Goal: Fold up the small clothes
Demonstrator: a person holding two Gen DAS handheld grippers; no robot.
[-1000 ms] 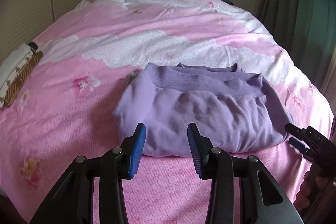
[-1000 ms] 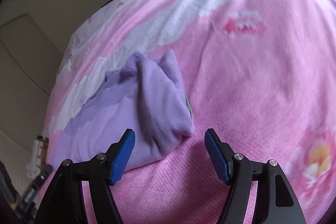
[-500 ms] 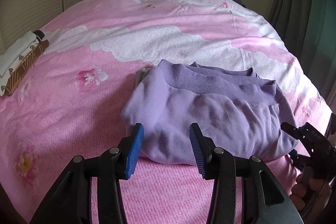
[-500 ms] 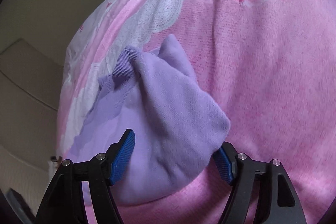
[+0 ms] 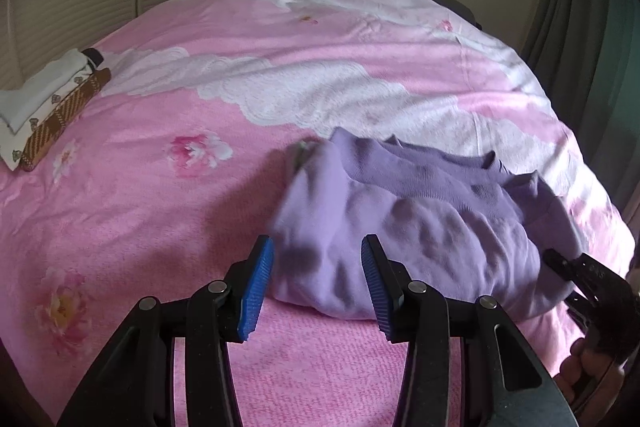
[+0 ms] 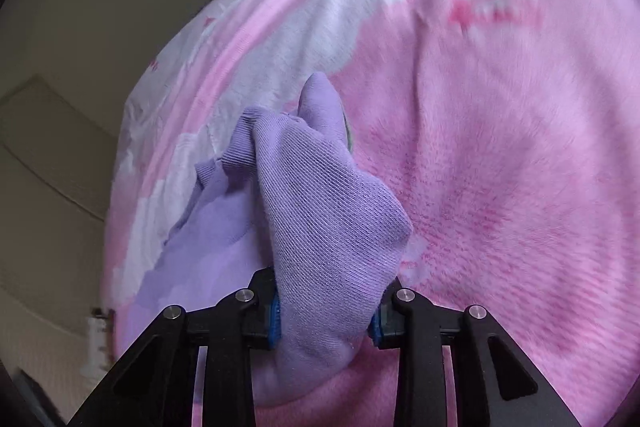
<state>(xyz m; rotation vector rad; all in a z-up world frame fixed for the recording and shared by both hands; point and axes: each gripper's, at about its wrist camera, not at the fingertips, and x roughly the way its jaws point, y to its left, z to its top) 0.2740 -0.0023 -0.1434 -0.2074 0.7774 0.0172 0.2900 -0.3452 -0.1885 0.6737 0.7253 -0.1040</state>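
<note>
A folded purple garment (image 5: 420, 227) lies on the pink flowered bed cover (image 5: 140, 227), ribbed hem toward the far side. My left gripper (image 5: 318, 283) stands open at its near left corner; the cloth bulges between the blue pads without being pressed. In the right wrist view my right gripper (image 6: 325, 323) is closing, and its pads pinch a thick bunched fold of the purple garment (image 6: 328, 227). From the left wrist view the right gripper (image 5: 560, 279) sits at the garment's right end, held by a hand at the lower right.
A small stack of folded white and brown-checked clothes (image 5: 52, 107) lies at the far left of the bed. A dark green curtain (image 5: 592, 27) hangs on the right, a pale wall behind. White lace-patterned bedding (image 5: 320, 95) runs across the middle.
My right gripper's jaws came together on the garment's right end, which now bunches up between them. My left gripper crept forward until the garment's near left corner sat between its fingers.
</note>
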